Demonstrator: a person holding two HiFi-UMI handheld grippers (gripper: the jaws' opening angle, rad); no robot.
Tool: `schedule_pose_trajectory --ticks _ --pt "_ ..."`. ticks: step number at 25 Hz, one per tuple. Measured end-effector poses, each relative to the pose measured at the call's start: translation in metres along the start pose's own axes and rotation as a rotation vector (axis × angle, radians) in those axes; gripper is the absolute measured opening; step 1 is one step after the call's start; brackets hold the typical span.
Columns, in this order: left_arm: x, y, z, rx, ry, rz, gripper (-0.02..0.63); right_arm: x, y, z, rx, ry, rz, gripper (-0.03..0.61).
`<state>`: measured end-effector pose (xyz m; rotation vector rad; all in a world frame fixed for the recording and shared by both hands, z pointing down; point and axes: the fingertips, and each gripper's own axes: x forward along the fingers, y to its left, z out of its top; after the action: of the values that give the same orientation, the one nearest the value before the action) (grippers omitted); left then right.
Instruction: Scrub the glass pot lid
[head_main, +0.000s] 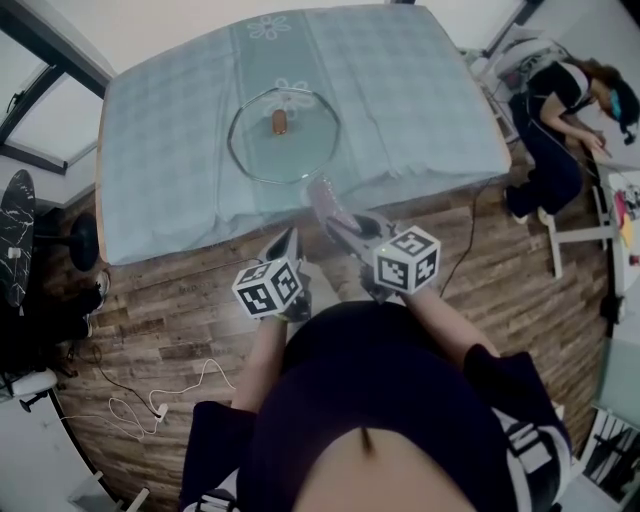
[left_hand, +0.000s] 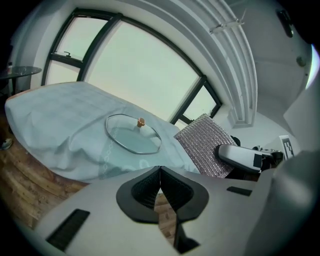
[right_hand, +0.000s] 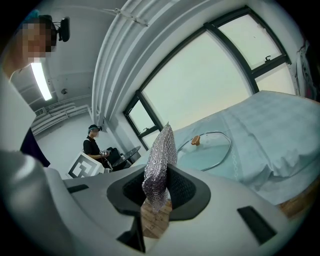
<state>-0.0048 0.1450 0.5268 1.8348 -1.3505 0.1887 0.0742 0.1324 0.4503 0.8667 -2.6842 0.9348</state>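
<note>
The scrubbing has not started yet. Both grippers are out over the wood floor (head_main: 180, 300), near the edge of the table (head_main: 180, 130) but not over it. The pad is ready, so the picking up looks done. I think what is left is to bring the pad to the lid, rub it all over the glass, and maybe hold the lid so it does not slide.

The table is big and has a soft, pale blue cloth on it. The cloth has little squares and some wrinkles, and it hangs down over the edge.

The glass pot lid (head_main: 290, 150) lies flat on the cloth, in the middle of the table. It is round, see-through and smooth, with a thin shiny metal ring around it.

The right gripper (right_hand: 159, 187) pinches a scrub pad (right_hand: 160, 160). The pad is flat, silvery and rough, like a sparkly net, and it sticks up out of the jaws.

The left gripper (left_hand: 160, 175) has its jaws pressed together with nothing in them. Its black pads have tiny ridges.

The knob (head_main: 279, 122) on top of the lid is small and brown-orange.
</note>
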Motion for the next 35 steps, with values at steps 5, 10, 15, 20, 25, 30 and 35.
schedule_pose_trajectory --ticks 5,10,15,20,25,30,35 --pt "-0.015 -0.014 -0.027 0.007 0.001 0.018 0.002 -0.019 0.008 -0.019 -0.015 0.012 0.012 0.091" --pt "-0.028 -0.028 -0.048 0.023 -0.005 0.026 0.002 -0.032 0.013 -0.038 -0.020 0.024 0.021 0.091" --pt "-0.037 -0.036 -0.059 0.044 -0.012 0.030 0.002 -0.039 0.016 -0.049 -0.011 0.027 0.032 0.091" --pt "-0.043 -0.037 -0.064 0.045 -0.020 0.037 0.002 -0.041 0.020 -0.057 -0.022 0.041 0.038 0.087" --pt "-0.044 -0.037 -0.067 0.043 -0.017 0.038 0.002 -0.042 0.020 -0.059 -0.053 0.048 0.027 0.083" --pt "-0.043 -0.041 -0.066 0.044 -0.019 0.033 0.002 -0.045 0.018 -0.056 -0.065 0.043 0.024 0.081" --pt "-0.041 -0.044 -0.065 0.050 -0.018 0.028 0.002 -0.046 0.017 -0.056 -0.074 0.043 0.018 0.081"
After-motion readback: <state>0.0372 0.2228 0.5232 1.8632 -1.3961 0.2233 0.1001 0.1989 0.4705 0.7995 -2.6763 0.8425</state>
